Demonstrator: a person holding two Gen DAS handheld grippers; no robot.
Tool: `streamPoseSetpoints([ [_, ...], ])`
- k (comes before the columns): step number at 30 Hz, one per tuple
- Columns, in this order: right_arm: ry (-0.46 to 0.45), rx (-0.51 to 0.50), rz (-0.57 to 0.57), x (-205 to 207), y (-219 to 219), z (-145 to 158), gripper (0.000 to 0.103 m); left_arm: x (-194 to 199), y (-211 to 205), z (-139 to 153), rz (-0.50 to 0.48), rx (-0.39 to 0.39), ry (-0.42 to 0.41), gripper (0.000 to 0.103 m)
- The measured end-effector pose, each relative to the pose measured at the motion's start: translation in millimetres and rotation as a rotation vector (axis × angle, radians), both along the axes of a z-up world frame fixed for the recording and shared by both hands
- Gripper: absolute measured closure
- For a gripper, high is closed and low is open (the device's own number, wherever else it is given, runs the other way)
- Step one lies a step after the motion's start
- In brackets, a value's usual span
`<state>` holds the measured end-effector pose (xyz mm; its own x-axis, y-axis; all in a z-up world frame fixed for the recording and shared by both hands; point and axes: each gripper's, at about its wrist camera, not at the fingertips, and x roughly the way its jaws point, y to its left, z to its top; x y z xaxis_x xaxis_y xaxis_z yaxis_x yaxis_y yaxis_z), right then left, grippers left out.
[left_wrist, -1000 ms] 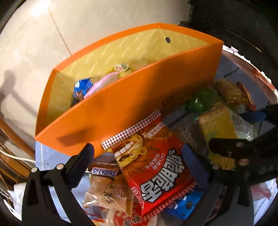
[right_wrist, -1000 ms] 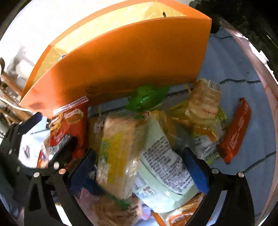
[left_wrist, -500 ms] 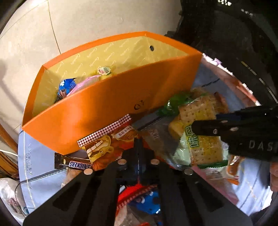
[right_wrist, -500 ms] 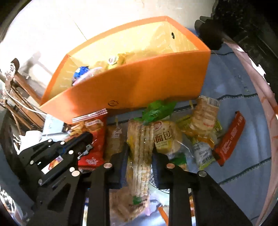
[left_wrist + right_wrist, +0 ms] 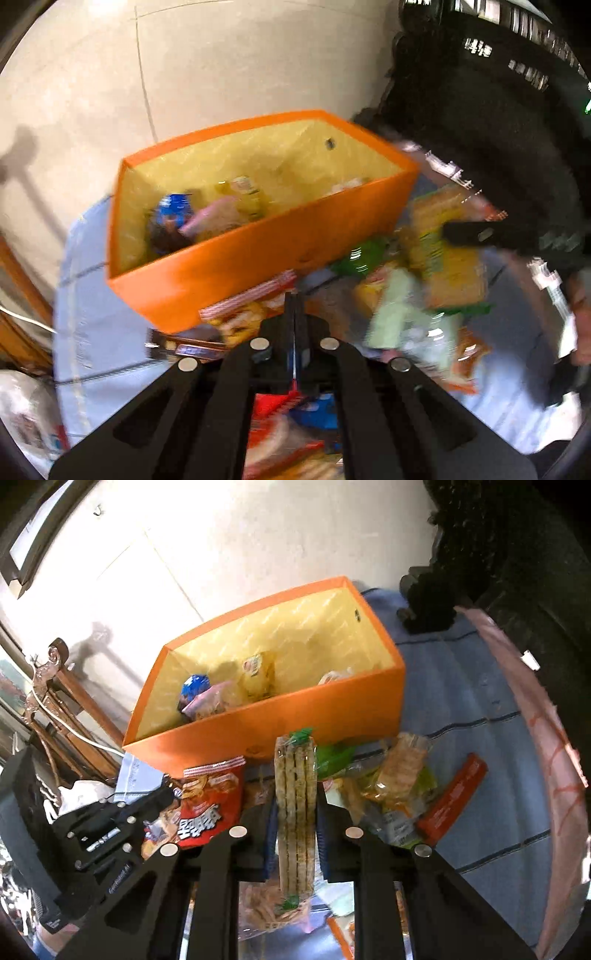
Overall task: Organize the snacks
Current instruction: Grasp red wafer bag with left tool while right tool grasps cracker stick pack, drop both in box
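The orange box [image 5: 266,716] sits in the middle of the right wrist view, open at the top, its yellow inside showing. In it lie a blue packet [image 5: 195,687] at the left, a pink packet [image 5: 207,703] just beside it, a yellow packet [image 5: 258,674] leaning on the back wall, and a pale wrapper [image 5: 334,675] at the right end; the middle and right of the floor show bare yellow.

The right gripper [image 5: 295,823], at the bottom centre, is clamped on a cracker pack [image 5: 295,805] held edge-up, in front of the box's near wall. The left gripper [image 5: 294,332], at the bottom centre of its own blurred view, is pinched tight on the red snack bag [image 5: 208,805], which hangs below the box's near edge.

More snacks lie loose on the blue cloth [image 5: 480,746] in front of the box: a green wrapper [image 5: 334,757], a clear cracker bag [image 5: 402,771] and an orange bar [image 5: 452,797] at the right. The cloth beyond the bar and to the right of the box is bare as far as the table's pink rim [image 5: 535,716]. A wooden chair [image 5: 55,701] stands at the left edge.
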<state>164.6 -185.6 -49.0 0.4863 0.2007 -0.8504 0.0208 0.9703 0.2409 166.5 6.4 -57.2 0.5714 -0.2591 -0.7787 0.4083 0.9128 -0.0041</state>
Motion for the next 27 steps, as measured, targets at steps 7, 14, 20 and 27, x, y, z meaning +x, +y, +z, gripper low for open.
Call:
streamPoseSetpoints([
  [7, 0.006, 0.0, -0.02, 6.5, -5.9, -6.7, 0.085, 15.5, -19.9, -45.4, 0.003, 0.131, 0.084, 0.004],
  [14, -0.001, 0.017, -0.016, 8.3, -4.1, -6.6, 0.085, 29.3, -9.1, -64.7, 0.059, 0.052, 0.21, 0.027],
  [20, -0.016, 0.025, -0.011, 6.9, -2.8, -1.1, 0.085, 18.0, -17.3, -48.9, 0.044, 0.03, 0.2, 0.035],
  [27, -0.065, 0.024, 0.021, 7.1, 7.0, 20.3, 0.085, -2.0, -15.7, 5.3, 0.07, -0.003, 0.052, 0.036],
])
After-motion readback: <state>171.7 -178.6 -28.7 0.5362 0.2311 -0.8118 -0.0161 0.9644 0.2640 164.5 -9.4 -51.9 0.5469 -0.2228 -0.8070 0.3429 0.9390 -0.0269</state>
